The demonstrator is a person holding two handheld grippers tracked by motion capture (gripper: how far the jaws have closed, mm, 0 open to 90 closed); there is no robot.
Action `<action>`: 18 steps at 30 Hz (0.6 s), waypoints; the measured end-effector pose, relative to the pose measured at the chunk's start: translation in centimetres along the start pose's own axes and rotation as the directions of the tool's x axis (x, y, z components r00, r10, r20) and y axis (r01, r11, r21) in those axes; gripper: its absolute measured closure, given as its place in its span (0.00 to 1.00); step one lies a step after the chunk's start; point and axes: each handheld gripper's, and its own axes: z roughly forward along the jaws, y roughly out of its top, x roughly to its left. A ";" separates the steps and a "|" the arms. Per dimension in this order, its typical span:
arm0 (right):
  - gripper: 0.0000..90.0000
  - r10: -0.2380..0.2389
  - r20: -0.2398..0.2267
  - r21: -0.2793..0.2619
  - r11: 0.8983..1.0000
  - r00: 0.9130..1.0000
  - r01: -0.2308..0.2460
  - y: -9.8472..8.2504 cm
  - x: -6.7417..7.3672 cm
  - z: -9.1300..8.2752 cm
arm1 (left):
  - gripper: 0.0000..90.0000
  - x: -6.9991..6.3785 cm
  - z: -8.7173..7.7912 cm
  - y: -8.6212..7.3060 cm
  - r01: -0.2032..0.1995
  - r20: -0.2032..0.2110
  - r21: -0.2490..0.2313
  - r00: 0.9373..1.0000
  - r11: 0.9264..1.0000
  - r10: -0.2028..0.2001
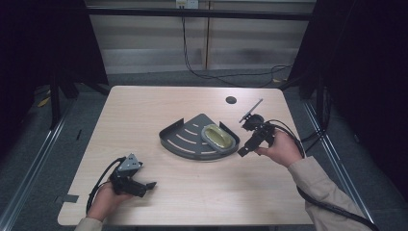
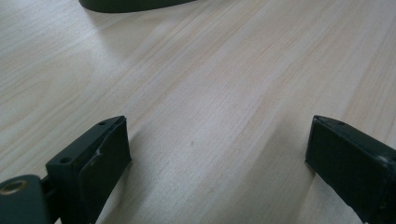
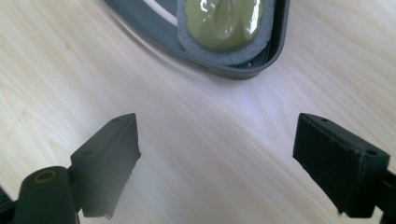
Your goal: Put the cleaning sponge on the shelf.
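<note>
A dark grey fan-shaped rack (image 1: pixel 185 139) lies at the middle of the table, and an olive-green pad with a grey rim (image 1: pixel 219 137) rests in its right end. My right gripper (image 1: pixel 246 149) is open just right of the rack, jaws pointing at it. In the right gripper view the green pad (image 3: pixel 223 23) and the rack's curved rim (image 3: pixel 243 72) lie a short way beyond the empty jaws. My left gripper (image 1: pixel 146 186) sits open near the table's front left, holding nothing. Its own view has bare wood between the jaws and the rack's edge (image 2: pixel 130 4) far off.
The wooden table (image 1: pixel 144 106) has a round cable hole (image 1: pixel 231 100) at the back right. A thin grey plate (image 1: pixel 251 111) sticks up from the right gripper. Cables trail from both grippers, and dark frames stand on both sides of the table.
</note>
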 end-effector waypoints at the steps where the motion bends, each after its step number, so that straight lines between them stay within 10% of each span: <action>1: 0.16 -0.006 0.004 0.002 1.000 1.000 0.006 -0.2 0.0 0.0 | 0.07 0.0 0.0 0.0 0.000 0.000 0.000 1.000 1.000 0.000; 18: 0.16 0.011 -0.003 -0.005 1.000 1.000 -0.011 -4.2 -0.2 0.9 | 0.06 0.0 0.0 0.0 -0.001 -0.002 0.000 1.000 1.000 0.001</action>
